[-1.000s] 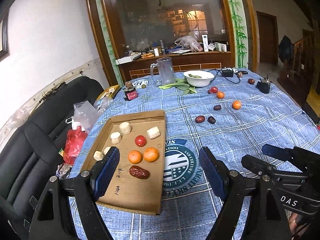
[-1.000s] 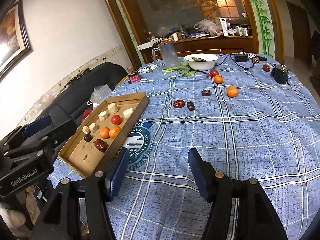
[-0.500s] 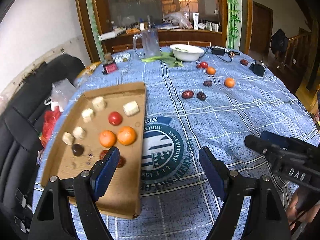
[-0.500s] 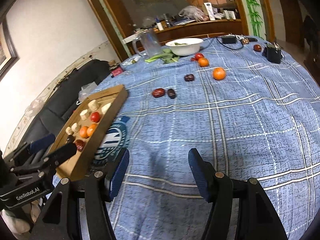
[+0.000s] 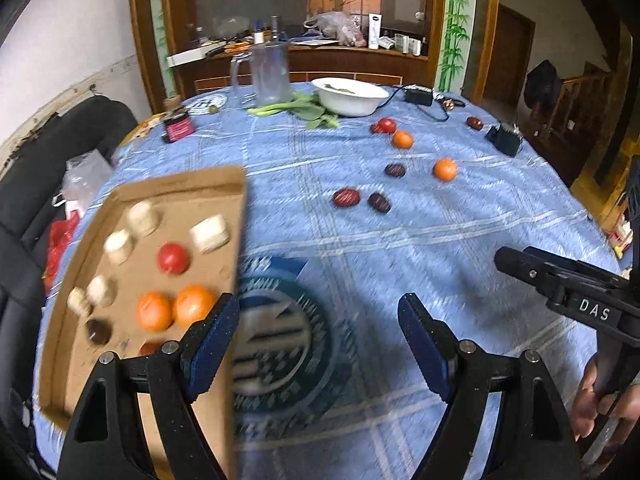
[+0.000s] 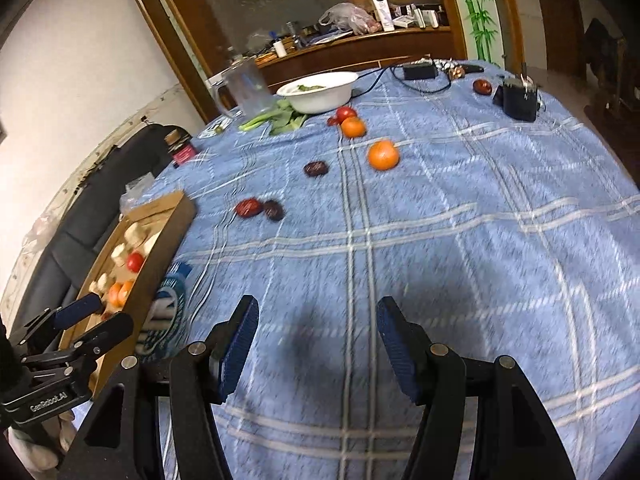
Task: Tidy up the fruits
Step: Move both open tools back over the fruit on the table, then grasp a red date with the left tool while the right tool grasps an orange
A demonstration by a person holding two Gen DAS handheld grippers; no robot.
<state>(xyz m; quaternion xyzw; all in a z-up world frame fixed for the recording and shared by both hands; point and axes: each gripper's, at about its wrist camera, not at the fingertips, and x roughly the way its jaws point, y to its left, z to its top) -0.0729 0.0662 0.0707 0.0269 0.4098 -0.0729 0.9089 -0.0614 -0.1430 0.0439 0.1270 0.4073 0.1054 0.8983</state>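
A cardboard tray (image 5: 132, 360) lies at the table's left edge. It holds two oranges (image 5: 176, 310), a red tomato (image 5: 173, 258), a dark date (image 5: 98, 330) and several pale chunks (image 5: 210, 234). Loose on the blue cloth are three dates (image 5: 346, 198), two oranges (image 5: 445, 169) and a tomato (image 5: 386, 125). My left gripper (image 5: 318, 336) hangs open and empty over the cloth's round emblem, its left finger over the tray's right edge. My right gripper (image 6: 316, 340) is open and empty above bare cloth, well short of the dates (image 6: 248, 207) and oranges (image 6: 383, 155).
At the far side stand a white bowl (image 5: 350, 96), greens (image 5: 298, 111), a clear jug (image 5: 269, 74), a dark jar (image 5: 177, 126) and a black box with cable (image 6: 518, 100). A black sofa (image 5: 24, 208) with bags lies left of the table.
Both grippers have moved forward over the table and tipped further down. The tray has slid left and closer in the left wrist view; the loose fruit looms nearer. Neither jaw width changed.
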